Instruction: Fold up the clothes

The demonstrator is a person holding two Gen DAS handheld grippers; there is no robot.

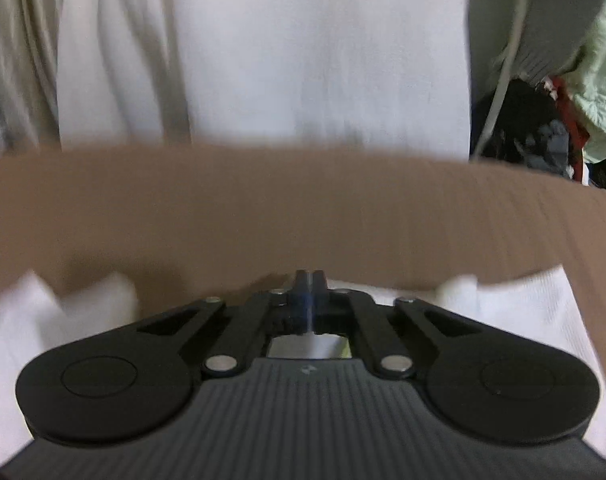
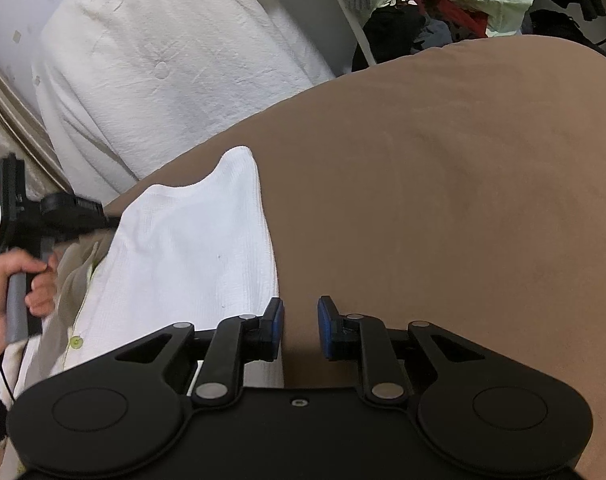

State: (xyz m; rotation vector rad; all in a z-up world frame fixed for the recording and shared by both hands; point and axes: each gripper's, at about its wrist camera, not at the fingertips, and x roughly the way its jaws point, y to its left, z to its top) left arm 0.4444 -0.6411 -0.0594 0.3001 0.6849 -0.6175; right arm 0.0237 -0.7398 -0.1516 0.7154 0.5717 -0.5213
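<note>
1. Jaws of the left gripper (image 1: 311, 280) met on a thin fold, apparently the white garment (image 2: 191, 256), probably to lift it.
2. Right gripper (image 2: 300, 328) hovered with jaws apart at the garment's right edge.
3. Garment lay on the brown sheet (image 2: 443, 200), left of the sheet's bare stretch.

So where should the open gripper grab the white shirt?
Probably the long edge of the white shirt just left of the right gripper. That edge lies straight on the brown cover, so slide in from the cover side, one of the fingers under it, and pinch.
</note>
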